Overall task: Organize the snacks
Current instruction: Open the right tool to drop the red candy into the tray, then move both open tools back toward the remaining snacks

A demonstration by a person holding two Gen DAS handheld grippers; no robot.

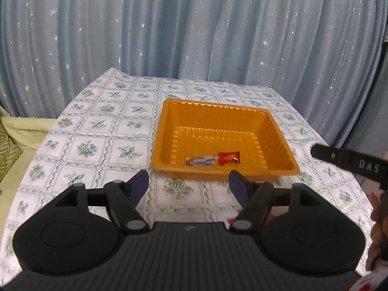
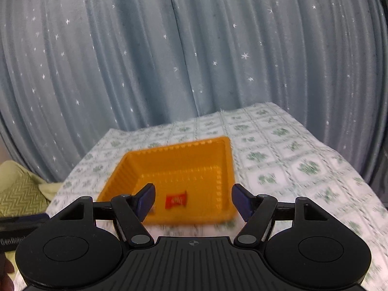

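Observation:
An orange plastic tray (image 1: 278,145) sits on the floral tablecloth; it also shows in the right wrist view (image 2: 225,160). Inside it, near the front wall, lie a red snack packet (image 1: 229,157) and a silvery wrapped snack (image 1: 201,161). The red packet (image 2: 176,199) shows blurred in the right wrist view. My left gripper (image 1: 189,184) is open and empty, just in front of the tray. My right gripper (image 2: 193,200) is open and empty, above the tray's near side. Part of the right gripper's body (image 1: 349,161) shows at the right edge of the left wrist view.
A table with a white and green floral cloth (image 1: 97,131) stands before a blue star-patterned curtain (image 1: 194,29). A yellow-green cushion and cloth (image 2: 21,189) lie off the table's left side. A red and white scrap (image 1: 231,218) peeks from behind my left gripper.

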